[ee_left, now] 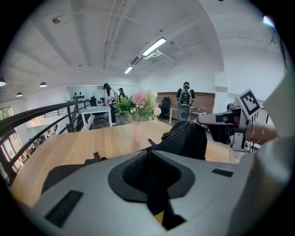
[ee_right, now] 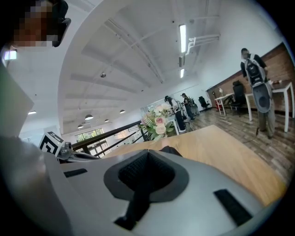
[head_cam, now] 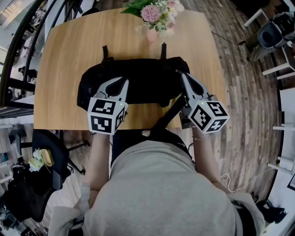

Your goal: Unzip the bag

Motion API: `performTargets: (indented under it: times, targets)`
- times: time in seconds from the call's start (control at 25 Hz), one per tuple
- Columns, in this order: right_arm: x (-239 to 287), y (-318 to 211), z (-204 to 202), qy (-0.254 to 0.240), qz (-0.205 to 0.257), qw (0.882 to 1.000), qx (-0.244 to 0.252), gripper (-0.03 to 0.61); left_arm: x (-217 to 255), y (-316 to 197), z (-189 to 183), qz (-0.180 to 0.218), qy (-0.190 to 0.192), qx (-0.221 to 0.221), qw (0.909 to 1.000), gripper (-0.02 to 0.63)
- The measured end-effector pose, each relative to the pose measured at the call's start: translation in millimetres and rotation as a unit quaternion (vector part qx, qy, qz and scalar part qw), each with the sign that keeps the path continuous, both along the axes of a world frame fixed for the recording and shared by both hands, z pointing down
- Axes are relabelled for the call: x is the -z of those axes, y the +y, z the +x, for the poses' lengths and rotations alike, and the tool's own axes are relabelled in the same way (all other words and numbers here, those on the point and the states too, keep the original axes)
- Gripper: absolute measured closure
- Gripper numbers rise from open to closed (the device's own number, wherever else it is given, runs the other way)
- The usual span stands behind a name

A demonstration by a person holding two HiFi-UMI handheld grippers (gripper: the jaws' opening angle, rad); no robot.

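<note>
While the black bag [head_cam: 147, 78] lies lengthwise across the middle of the wooden counter [head_cam: 64, 46], both grippers sit at its near side. On the bag's left part, the left gripper [head_cam: 120, 82] has its jaws nearly together, and its own view suggests a thin fold of the bag's dark fabric is caught between them. At the bag's right end is the right gripper [head_cam: 180, 73], with its jaws pressed fully together. The left gripper view shows that end of the bag raised into a hump right under those jaws. Whether a zip pull sits between them is too small to make out. Two short strap ends stick out from the bag's far side, and a black shoulder strap [head_cam: 168, 115] runs from its right end off the counter's near edge. Beyond the bag, at the far edge, a bouquet of flowers [head_cam: 156, 11] stands in a pink vase [head_cam: 152, 34].
</note>
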State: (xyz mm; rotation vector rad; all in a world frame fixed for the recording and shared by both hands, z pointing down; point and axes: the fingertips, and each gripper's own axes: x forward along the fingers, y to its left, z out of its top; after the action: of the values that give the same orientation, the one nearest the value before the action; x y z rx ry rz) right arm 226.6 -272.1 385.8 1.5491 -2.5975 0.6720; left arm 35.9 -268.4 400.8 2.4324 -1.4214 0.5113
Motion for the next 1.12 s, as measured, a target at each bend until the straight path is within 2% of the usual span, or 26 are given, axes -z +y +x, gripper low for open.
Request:
performTargets:
  times: [0.24,0.48,0.64,0.8,1.04,1.12]
  targets:
    - [1,6,-6,0.012,0.005,1.0,0.007,0.563,2,5,-1,-0.008,0.021,0.025,0.9994,0.574]
    - [16,14,-23,0.043,0.032,0.998,0.032,0.536,15,12,-1,0.007,0.043,0.044,0.9981,0.574]
    - [27,22,-48,0.034,0.05,0.996,0.072,0.509,23,15,-2,0.014,0.088,0.061,0.9942,0.574]
    - [25,30,-75,0.036,0.045,0.992,0.115,0.495,22,21,2,-0.001,0.152,0.063,0.9864,0.574]
    - [17,45,-111,0.04,0.036,0.983,0.174,0.506,20,35,10,-0.007,0.181,0.06,0.9816,0.575]
    - [16,48,-117,0.036,0.032,0.982,0.184,0.556,18,39,11,-0.008,0.175,0.063,0.9825,0.575]
